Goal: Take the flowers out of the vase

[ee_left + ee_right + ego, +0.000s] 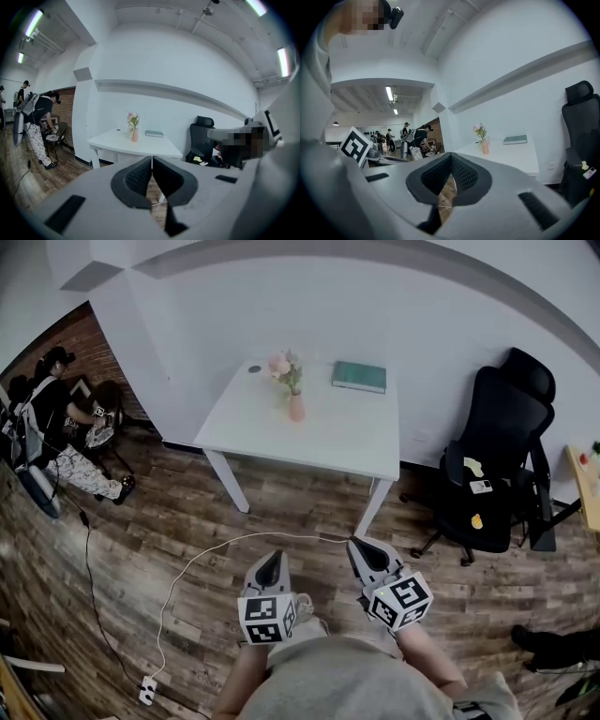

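A small pink vase [296, 408] with pink flowers [283, 367] stands upright near the middle of a white table [337, 442]. The vase [135, 135] and flowers [133, 118] also show far ahead in the left gripper view, and the vase [485, 146] with its flowers [479, 130] in the right gripper view. My left gripper [273, 562] and right gripper [361, 549] are held over the wooden floor, well short of the table. Both are shut with nothing between their jaws.
A green book [359, 376] lies at the table's far right, and a small dark disc [254, 369] at its far left. A black office chair [497, 465] stands right of the table. A white cable [187, 577] runs across the floor. People sit and stand at the far left [56, 418].
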A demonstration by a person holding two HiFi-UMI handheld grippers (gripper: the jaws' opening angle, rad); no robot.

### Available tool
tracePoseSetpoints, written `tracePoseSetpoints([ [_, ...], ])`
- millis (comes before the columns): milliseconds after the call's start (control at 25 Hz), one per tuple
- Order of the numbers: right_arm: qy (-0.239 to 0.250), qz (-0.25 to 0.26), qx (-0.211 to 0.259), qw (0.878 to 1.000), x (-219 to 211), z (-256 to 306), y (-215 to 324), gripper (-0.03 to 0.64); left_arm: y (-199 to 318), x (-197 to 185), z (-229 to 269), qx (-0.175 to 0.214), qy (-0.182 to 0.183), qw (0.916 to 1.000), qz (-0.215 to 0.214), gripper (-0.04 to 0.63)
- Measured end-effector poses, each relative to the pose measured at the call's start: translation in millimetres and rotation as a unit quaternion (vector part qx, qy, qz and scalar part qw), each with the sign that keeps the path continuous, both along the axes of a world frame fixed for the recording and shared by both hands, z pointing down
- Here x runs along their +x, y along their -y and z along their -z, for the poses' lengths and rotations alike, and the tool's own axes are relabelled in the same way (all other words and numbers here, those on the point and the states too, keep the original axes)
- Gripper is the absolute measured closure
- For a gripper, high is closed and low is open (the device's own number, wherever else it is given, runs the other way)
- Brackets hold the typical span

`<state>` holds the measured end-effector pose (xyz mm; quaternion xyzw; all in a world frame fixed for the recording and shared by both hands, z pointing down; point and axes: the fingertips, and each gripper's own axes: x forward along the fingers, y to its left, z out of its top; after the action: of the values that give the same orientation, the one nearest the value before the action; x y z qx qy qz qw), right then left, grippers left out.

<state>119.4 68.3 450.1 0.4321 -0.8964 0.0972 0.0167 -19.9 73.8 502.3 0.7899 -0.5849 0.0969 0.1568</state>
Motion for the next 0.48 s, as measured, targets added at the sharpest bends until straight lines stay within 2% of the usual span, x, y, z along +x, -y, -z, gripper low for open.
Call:
tracePoseSetpoints([
  [480, -0.003, 0.0, 0.0, 1.0, -35, 7, 88, 0.617, 87, -33, 3, -0.004, -0.005, 1.0, 0.0, 0.586],
])
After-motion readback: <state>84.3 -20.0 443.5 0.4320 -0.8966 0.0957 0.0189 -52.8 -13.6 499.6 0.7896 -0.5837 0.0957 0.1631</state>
